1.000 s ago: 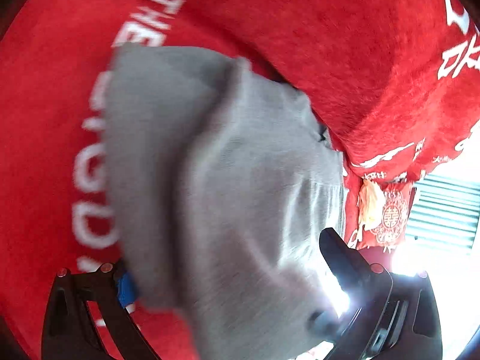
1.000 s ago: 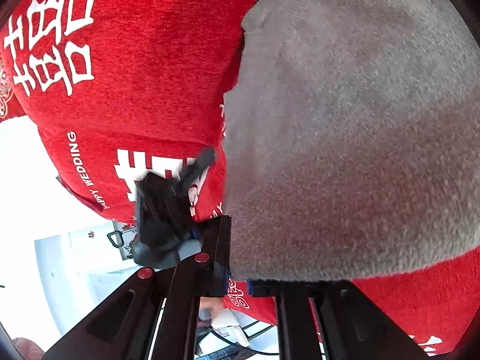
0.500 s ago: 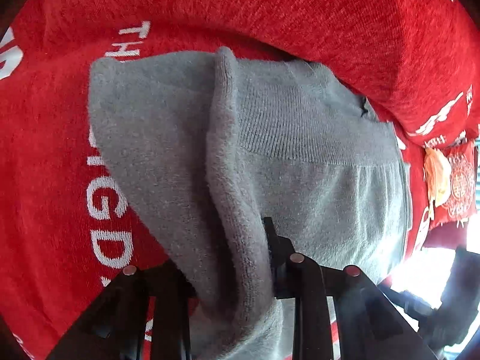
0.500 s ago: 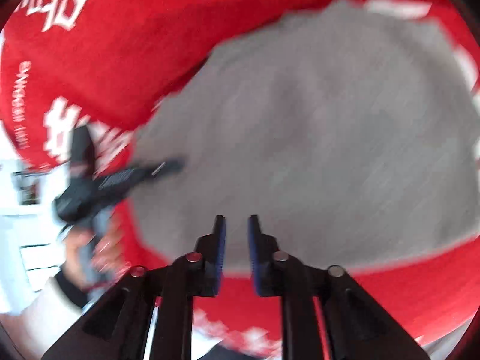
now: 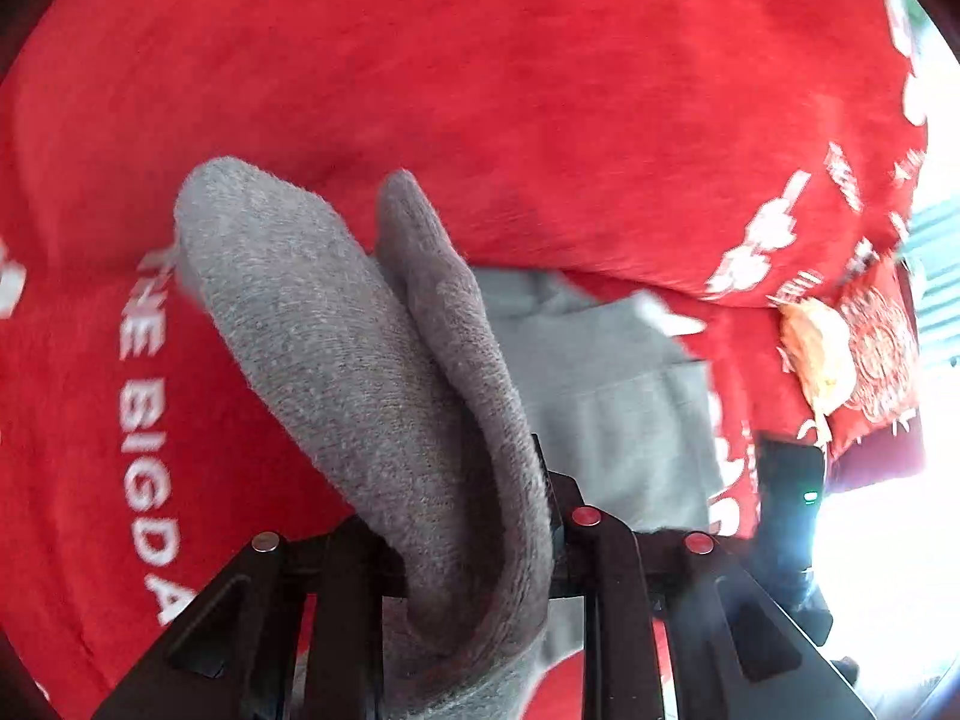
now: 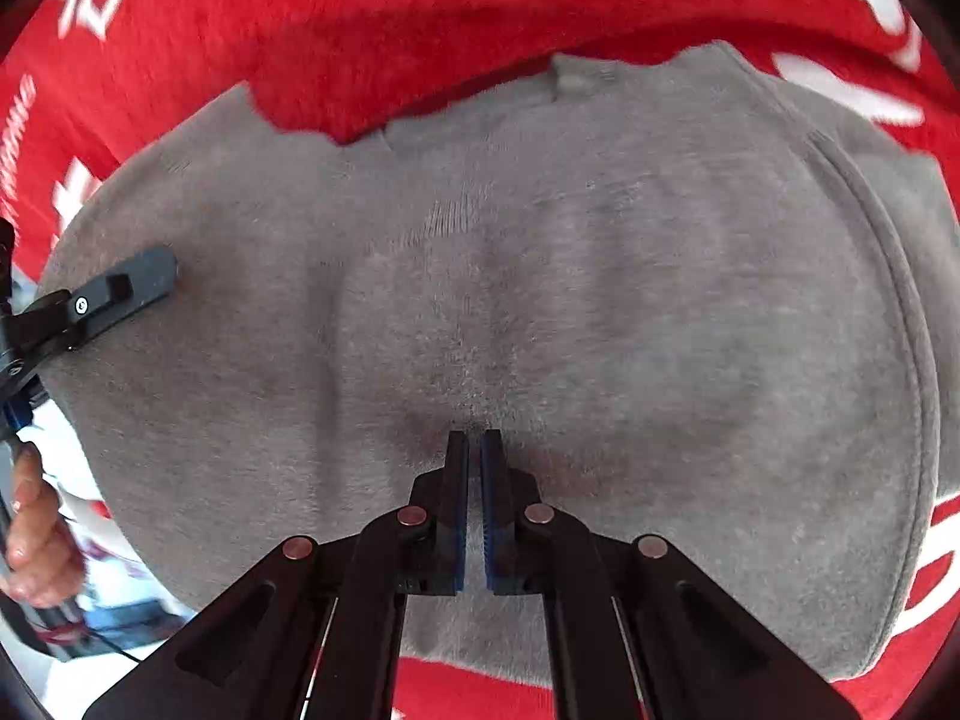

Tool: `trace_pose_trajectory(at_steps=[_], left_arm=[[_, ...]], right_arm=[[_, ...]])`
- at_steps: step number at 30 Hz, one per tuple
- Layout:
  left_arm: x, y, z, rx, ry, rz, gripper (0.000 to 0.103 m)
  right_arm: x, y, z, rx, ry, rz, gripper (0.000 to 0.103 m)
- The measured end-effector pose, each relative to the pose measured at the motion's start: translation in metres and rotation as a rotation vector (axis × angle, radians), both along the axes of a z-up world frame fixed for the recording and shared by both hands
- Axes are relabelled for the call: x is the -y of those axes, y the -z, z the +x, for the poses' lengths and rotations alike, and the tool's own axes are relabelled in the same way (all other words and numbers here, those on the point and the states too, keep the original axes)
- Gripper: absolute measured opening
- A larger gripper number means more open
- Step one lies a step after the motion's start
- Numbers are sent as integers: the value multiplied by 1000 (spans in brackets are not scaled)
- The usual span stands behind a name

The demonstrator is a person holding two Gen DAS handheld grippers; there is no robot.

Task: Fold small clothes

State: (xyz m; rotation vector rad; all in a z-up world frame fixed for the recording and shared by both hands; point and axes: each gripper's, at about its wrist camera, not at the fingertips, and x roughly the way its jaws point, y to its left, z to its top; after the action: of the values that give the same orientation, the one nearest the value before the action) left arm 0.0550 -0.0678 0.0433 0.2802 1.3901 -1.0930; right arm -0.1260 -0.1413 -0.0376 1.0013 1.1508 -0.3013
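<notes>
A bunched edge of the grey garment (image 5: 384, 372) is clamped in the left gripper (image 5: 465, 540) and held raised for folding over; the rest lies on the red blanket (image 6: 420, 12), pinned by the right gripper (image 6: 474, 450), its jaws closed and empty.

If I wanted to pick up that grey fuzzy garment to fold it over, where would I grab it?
Take the grey garment by an outer edge, coming in low from the side over the red blanket. It lies flat, so only its rim offers a fold thin enough to pinch. The left gripper shows this, clamped on a lifted edge; the right gripper is shut on the middle, holding nothing.
</notes>
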Motion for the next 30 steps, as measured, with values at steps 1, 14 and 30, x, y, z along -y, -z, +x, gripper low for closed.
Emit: trace_pose_trajectory(at_steps=[1,14,30], left_arm=[[13,-6,-11,7,25,-13,25],[157,55,-154,28,241,109,30],[81,9,-99,240,-9,153,80]], right_arm=[[10,-4,-12,30,30,20,5],[88,6,-122,141,296,152,9],[126,52,-188,473,701,564,69]])
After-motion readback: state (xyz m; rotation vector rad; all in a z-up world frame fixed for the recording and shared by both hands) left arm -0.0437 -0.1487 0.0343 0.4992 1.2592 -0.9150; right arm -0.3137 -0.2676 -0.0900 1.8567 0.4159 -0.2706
